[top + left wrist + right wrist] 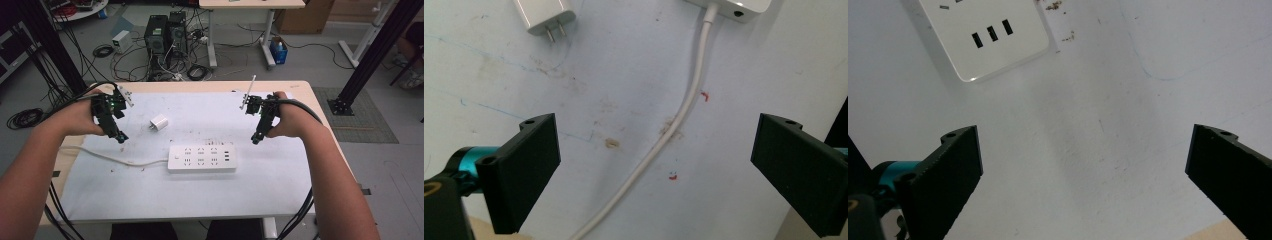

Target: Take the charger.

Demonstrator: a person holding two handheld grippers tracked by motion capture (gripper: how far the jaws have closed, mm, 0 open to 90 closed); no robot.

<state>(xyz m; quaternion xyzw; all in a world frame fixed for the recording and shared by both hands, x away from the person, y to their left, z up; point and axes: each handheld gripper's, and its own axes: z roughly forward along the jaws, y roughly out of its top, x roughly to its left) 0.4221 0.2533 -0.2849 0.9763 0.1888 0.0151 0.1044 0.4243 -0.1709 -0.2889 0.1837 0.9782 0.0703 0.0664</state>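
Observation:
A white power strip (202, 158) lies flat near the middle of the white mat (280, 180), its white cable (115, 159) trailing off to the left. A small white plug-in charger (159, 122) rests on the mat behind and left of the strip. My left gripper (120, 136) hovers open over the mat left of the charger. In the left gripper view the charger (544, 15) with its two prongs and the cable (674, 125) lie ahead of the wide-apart jaws. My right gripper (257, 139) hangs open right of the strip. The strip's USB end (993, 40) lies ahead in the right gripper view.
The mat covers a light wooden table (300, 90). Black gripper cables hang off the table's left and right sides. On the floor beyond stand computer towers (165, 35), loose wiring and another table's legs (212, 40). A black frame post (380, 55) rises at the right.

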